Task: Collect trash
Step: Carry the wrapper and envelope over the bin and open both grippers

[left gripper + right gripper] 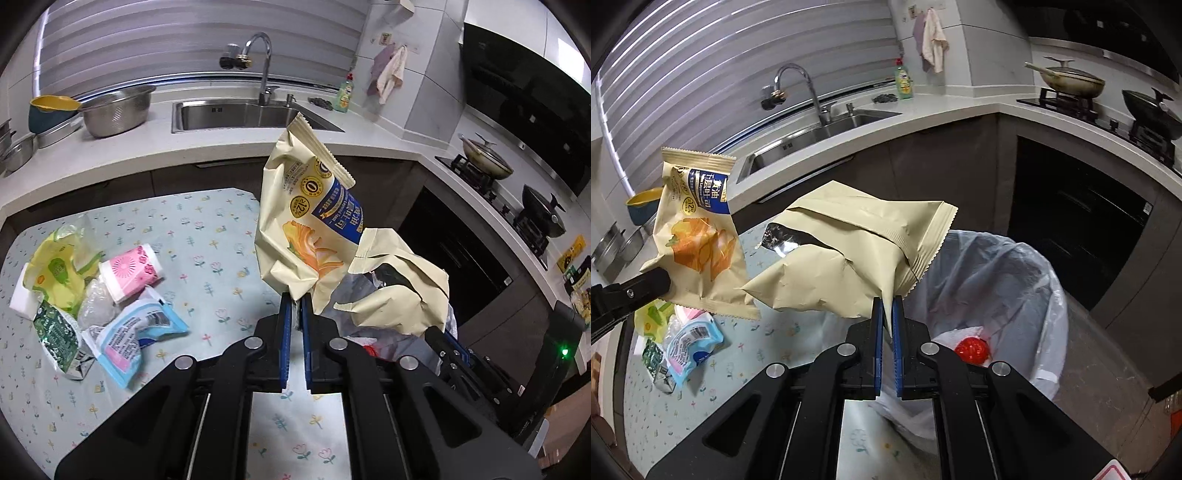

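On the left we see a pile of wrappers (99, 306) on the table (207, 236); our left gripper (295, 306) clamps a printed snack bag (306, 206) in the air, our right gripper (886, 306) clamps a plain beige bag (849, 258) beside the lined bin (1015, 280)
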`<state>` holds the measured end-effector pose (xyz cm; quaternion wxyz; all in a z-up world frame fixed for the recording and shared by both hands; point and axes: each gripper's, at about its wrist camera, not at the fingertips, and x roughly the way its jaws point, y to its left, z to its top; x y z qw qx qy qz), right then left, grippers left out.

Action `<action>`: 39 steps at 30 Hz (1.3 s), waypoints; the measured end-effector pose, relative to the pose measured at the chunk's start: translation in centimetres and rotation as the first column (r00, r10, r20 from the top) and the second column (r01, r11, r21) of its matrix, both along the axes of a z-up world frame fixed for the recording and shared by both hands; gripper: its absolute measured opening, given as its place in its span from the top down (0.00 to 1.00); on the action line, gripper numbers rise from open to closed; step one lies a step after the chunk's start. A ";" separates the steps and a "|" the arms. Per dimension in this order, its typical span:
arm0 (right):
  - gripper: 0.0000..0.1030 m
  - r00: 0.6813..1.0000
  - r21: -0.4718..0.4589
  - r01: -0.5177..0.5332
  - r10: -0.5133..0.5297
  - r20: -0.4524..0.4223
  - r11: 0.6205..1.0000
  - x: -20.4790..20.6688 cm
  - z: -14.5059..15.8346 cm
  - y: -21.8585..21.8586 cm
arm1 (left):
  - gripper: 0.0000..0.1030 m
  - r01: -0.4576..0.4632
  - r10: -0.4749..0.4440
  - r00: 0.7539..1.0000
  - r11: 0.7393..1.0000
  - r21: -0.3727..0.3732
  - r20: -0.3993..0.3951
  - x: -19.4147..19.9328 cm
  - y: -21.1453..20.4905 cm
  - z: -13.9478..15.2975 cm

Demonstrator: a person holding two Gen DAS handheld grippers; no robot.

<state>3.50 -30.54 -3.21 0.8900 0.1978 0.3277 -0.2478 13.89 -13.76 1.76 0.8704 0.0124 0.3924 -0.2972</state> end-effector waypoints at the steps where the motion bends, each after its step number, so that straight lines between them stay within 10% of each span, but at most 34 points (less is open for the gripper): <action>1: 0.95 1.000 0.000 0.014 -0.014 0.001 1.000 -0.5 0.0 -0.5 | 0.95 0.015 -0.015 1.000 1.000 0.003 -0.003 -0.3 -0.6 -0.1; 19: 0.95 0.986 0.024 0.166 -0.166 0.001 0.986 -7.0 -0.9 -6.1 | 0.91 0.235 -0.227 0.968 0.970 0.069 -0.109 -4.0 -10.2 -4.6; 24: 0.95 0.983 0.031 0.186 -0.186 0.008 0.982 -7.5 -1.0 -6.8 | 0.68 0.233 -0.224 0.967 0.970 0.068 -0.123 -3.9 -10.4 -5.3; 39: 0.93 0.991 0.040 0.134 -0.134 0.007 0.990 -5.8 -1.1 -5.9 | 0.51 0.167 -0.158 0.983 0.982 0.093 -0.096 -3.3 -8.9 -5.6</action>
